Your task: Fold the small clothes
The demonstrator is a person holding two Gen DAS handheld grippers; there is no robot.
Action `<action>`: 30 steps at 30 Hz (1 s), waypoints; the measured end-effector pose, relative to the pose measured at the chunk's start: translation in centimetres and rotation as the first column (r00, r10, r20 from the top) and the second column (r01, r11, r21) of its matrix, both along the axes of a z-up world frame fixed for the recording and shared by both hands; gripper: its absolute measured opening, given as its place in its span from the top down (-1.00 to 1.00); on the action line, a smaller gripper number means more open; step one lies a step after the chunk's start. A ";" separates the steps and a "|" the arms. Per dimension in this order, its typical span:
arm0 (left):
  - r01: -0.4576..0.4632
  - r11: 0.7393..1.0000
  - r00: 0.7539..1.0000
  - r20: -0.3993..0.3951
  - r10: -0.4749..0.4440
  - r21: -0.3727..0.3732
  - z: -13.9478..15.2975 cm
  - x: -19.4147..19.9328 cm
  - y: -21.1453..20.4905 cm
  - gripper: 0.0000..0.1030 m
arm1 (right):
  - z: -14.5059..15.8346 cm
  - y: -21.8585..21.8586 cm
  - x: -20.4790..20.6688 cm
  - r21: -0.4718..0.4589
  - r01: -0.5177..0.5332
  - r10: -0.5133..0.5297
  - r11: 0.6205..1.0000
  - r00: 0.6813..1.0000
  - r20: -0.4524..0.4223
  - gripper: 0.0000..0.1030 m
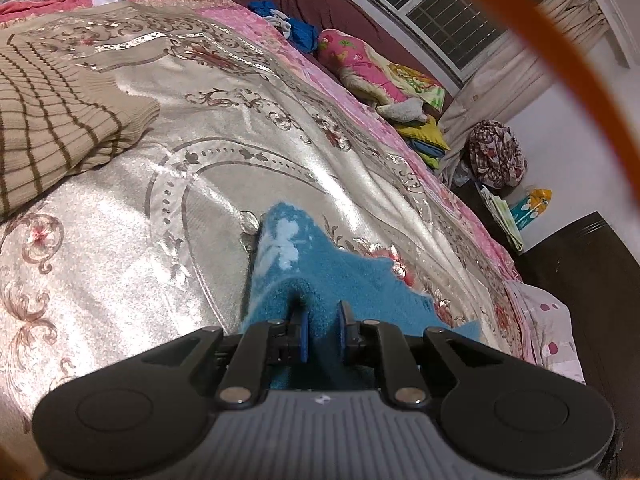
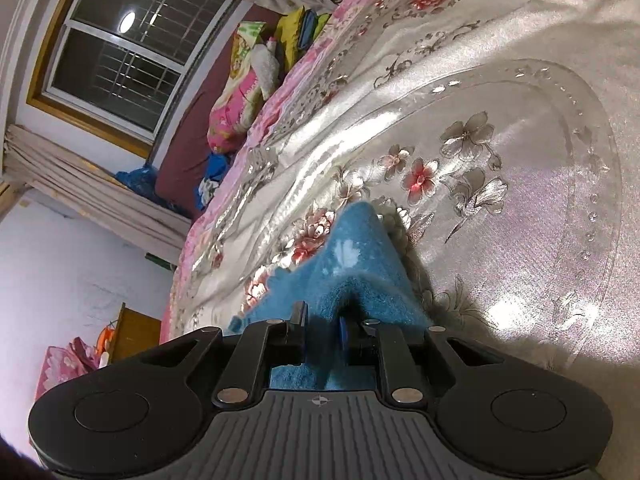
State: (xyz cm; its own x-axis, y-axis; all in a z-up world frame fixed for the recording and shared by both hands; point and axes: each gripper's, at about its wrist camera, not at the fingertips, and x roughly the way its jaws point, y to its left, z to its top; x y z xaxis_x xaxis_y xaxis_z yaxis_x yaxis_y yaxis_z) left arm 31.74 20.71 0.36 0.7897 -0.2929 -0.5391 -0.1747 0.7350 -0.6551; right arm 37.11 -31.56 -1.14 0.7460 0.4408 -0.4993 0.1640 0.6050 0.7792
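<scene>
Blue garment (image 1: 304, 276) | pinched between left fingers (image 1: 303, 334) | and right fingers (image 2: 298, 330)

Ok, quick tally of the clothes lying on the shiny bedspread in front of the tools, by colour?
Blue fuzzy garment: 1, held by the left tool and the right tool.
Beige checked knit: 1, folded, lying apart on the bedspread.
Total: 2

A fuzzy blue cloth (image 1: 332, 280) with pale patches is bunched into raised peaks and lies on the bed (image 1: 120, 240). A folded beige checked garment (image 1: 52, 128) rests farther back.
</scene>
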 end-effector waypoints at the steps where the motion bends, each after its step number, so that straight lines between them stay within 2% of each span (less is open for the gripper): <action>1: 0.000 1.000 1.000 0.000 0.000 -0.001 0.0 0.0 0.0 0.59 | 0.0 0.0 0.0 -0.001 0.000 0.000 1.000 1.000 -0.001 0.66; 15: -0.003 1.000 1.000 0.004 0.003 0.004 0.1 -0.1 0.1 0.59 | 0.1 0.2 0.4 0.001 0.000 0.000 1.000 1.000 0.003 0.66; 21: -0.017 0.999 1.000 -0.002 0.017 -0.037 0.1 -0.1 0.7 0.58 | 0.0 0.4 0.8 0.007 0.001 -0.001 1.000 1.000 -0.003 0.64; 24: -0.022 0.998 1.000 -0.005 0.021 -0.059 0.1 -0.1 1.0 0.58 | 0.0 0.4 0.8 0.017 -0.003 0.003 1.000 1.000 -0.003 0.54; 30: -0.035 0.996 0.999 -0.013 0.034 -0.079 0.3 -0.2 1.2 0.54 | 0.6 0.5 0.7 0.034 -0.013 0.012 0.999 1.000 0.021 0.10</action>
